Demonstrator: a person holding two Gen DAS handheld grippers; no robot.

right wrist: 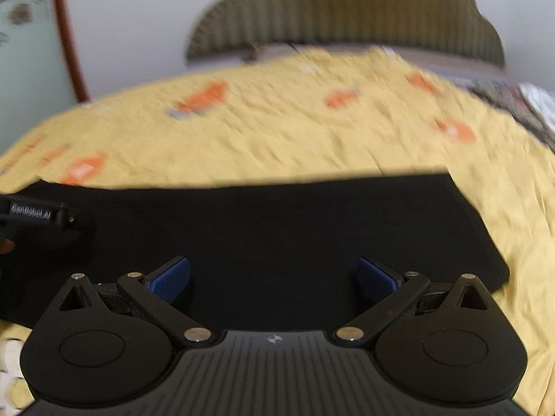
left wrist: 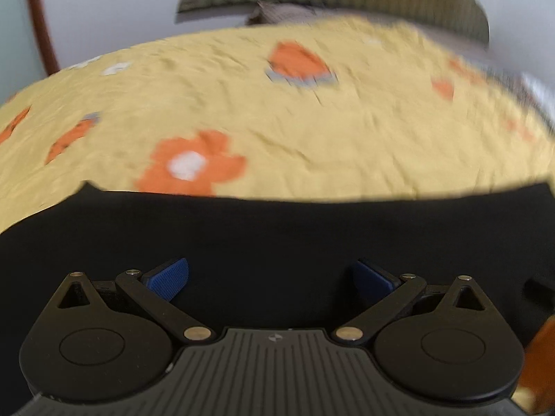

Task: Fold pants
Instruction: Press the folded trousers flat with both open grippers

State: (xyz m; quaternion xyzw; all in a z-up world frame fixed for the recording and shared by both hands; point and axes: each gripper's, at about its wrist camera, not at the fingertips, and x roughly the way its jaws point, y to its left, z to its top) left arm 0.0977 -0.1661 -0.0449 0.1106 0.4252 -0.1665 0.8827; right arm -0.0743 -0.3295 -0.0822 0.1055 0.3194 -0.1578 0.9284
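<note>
Blue ribbed tongs (right wrist: pixel 274 279) agape above flat black pants (right wrist: pixel 277 222)

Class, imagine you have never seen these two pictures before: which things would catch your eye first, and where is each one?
First, the black pants lying flat across the near part of the bed, a dark slab under both open grippers, left gripper and right gripper. Next, the yellow bedspread with orange flowers stretching beyond them. At the far end stands a ribbed olive headboard against the wall.
</note>
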